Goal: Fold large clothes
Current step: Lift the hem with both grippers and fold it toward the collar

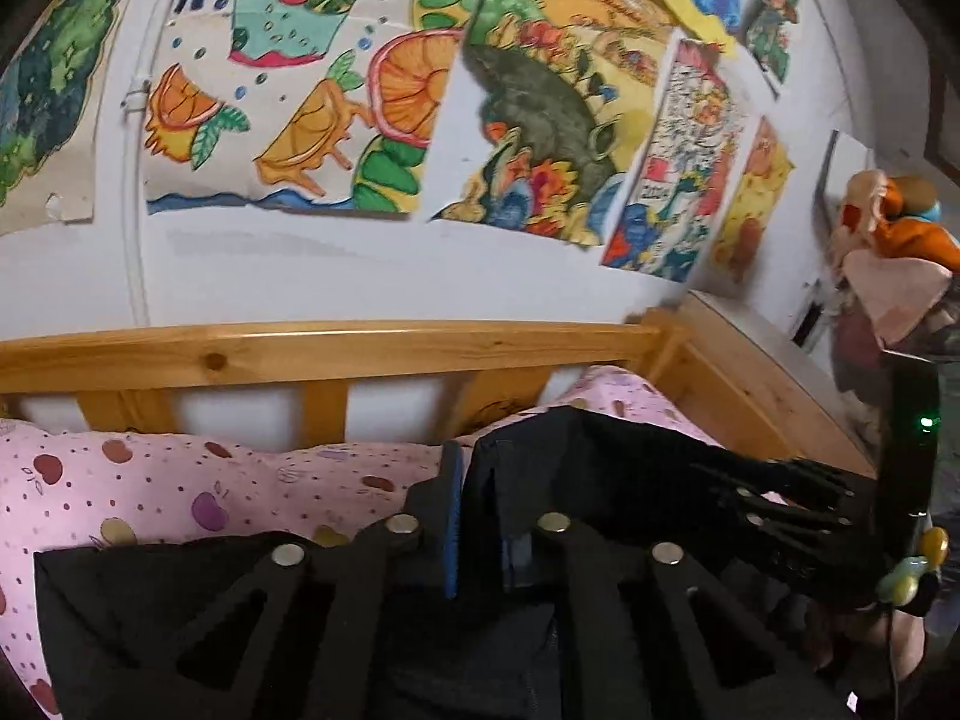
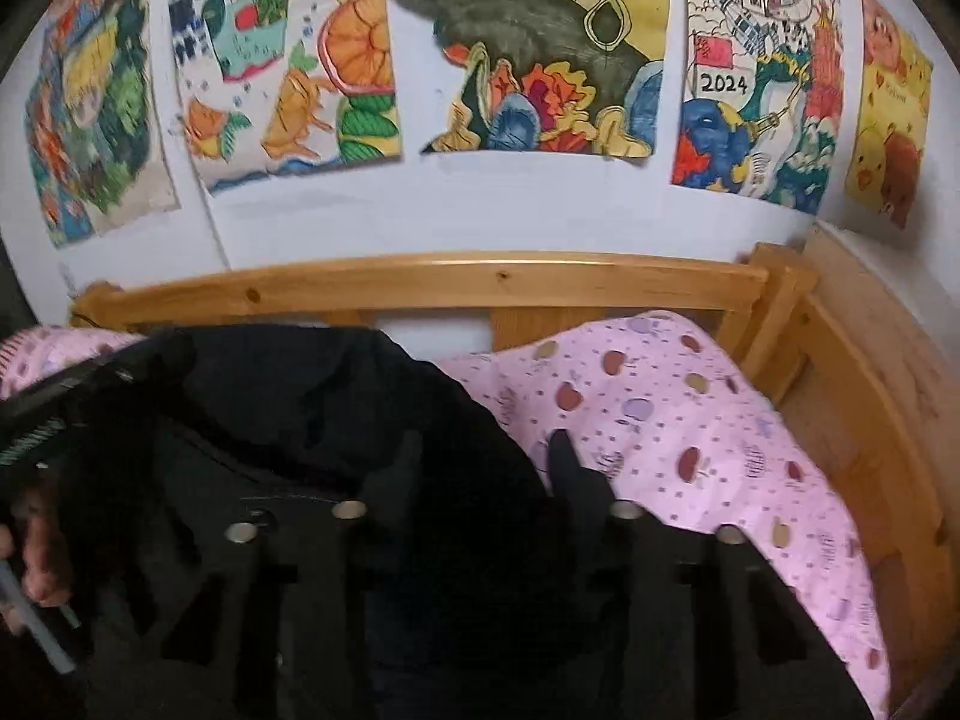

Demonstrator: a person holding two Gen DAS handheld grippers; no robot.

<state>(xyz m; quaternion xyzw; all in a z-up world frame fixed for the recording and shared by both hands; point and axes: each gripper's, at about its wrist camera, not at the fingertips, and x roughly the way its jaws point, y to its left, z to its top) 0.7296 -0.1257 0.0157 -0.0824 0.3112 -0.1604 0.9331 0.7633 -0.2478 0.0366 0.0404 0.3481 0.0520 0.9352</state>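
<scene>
A large black garment (image 1: 600, 468) lies on a pink patterned bedsheet (image 1: 150, 492). In the left wrist view my left gripper (image 1: 477, 492) is nearly closed, with a fold of the black fabric pinched between its blue-padded fingers (image 1: 451, 516). The right gripper's body (image 1: 798, 510) shows at the right, over the same garment. In the right wrist view the black garment (image 2: 288, 420) fills the lower left, and my right gripper (image 2: 480, 468) has its black fingers (image 2: 564, 468) apart with dark cloth bunched between them. The left gripper's body (image 2: 54, 408) shows at the left edge.
A wooden bed rail (image 1: 336, 348) runs behind the bed, with a wooden side board (image 2: 870, 420) at the right. Colourful drawings (image 2: 528, 48) cover the white wall. A stuffed toy (image 1: 894, 228) hangs at the far right. A hand (image 2: 36, 552) holds the left gripper.
</scene>
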